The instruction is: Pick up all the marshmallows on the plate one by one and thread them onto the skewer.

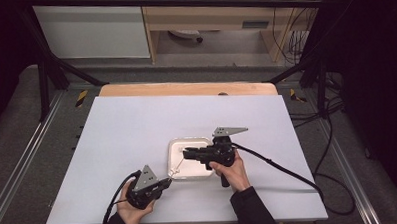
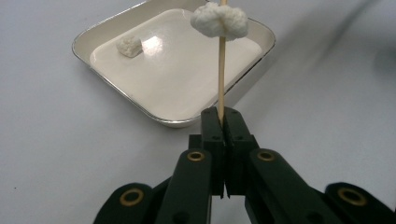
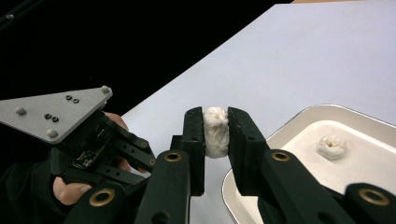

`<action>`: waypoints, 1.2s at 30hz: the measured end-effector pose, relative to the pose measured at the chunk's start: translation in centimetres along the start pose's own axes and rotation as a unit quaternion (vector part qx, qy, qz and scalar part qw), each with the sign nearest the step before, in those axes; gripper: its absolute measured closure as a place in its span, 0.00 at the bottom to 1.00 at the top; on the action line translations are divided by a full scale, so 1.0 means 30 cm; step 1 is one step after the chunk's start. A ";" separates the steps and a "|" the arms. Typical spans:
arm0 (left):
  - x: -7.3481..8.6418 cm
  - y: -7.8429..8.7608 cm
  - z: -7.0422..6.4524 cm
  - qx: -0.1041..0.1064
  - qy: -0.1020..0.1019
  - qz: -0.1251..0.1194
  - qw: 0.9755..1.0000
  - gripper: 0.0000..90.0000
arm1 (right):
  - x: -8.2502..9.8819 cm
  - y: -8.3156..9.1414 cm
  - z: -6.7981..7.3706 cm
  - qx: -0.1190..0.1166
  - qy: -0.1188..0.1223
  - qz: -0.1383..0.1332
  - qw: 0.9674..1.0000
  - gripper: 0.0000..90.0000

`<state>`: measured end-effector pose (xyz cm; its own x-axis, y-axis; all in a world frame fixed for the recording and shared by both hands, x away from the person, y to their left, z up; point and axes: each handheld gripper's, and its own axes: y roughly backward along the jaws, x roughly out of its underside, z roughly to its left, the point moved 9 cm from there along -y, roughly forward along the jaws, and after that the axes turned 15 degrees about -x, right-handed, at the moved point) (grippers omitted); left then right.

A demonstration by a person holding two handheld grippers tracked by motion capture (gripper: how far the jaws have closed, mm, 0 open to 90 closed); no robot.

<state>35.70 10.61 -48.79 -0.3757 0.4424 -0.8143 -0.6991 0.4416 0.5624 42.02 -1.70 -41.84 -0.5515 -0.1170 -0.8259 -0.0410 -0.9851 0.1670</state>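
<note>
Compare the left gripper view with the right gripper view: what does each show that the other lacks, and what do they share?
Left gripper view: a wooden skewer clamped between the left gripper's shut jaws, with a threaded lump near its top. Right gripper view: the right gripper's jaws pressing on a gripped lump, plus the other hand under a grey plate. Both: the metal tray holding one loose lump, on the white table.

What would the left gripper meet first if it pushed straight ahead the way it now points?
Probably the near rim of the white square tray, just beyond the left gripper. Its jaws are shut on a wooden skewer with a white puffy piece on it. Depth is hard to judge.
</note>
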 end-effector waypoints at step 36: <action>-0.026 0.012 0.048 0.000 0.023 -0.027 0.999 0.98 | 0.066 0.045 -0.055 0.114 0.074 0.075 0.988 0.14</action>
<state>36.61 11.55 -47.74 -0.3654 0.3821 -0.8488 -0.7187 0.4637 0.5181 42.25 -3.46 -44.15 -0.4387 -0.2934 -0.8494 -0.1636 -0.9033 0.3966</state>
